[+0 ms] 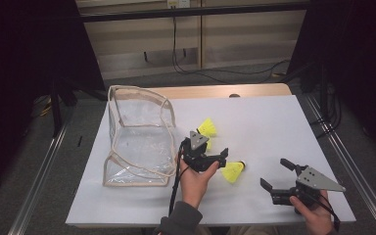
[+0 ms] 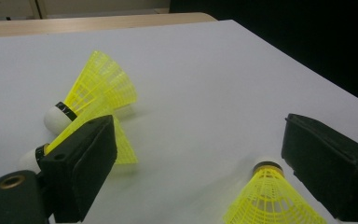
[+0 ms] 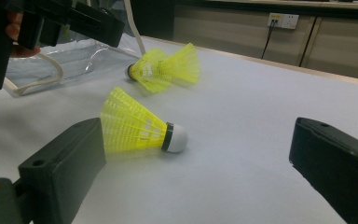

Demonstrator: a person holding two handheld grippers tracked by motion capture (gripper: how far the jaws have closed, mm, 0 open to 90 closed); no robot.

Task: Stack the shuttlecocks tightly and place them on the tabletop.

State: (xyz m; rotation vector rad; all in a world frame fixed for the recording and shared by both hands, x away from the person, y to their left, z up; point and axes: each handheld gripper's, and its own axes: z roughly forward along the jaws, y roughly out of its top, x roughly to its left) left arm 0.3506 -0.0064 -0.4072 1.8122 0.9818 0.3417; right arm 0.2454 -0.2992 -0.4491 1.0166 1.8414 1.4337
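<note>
Left gripper over mid-table, jaws spread wide, gripping nothing. Nearest shuttlecock lying on white table, just right of it. Two more shuttlecocks just beyond, beside clear bag. Right gripper near right, jaws released, empty.

- The bag lies on the tabletop, at its left;
- two shuttlecocks lie touching just right of the bag, behind the left tool;
- a third shuttlecock lies alone nearer the front, between the left tool and the right tool, apart from both.
</note>
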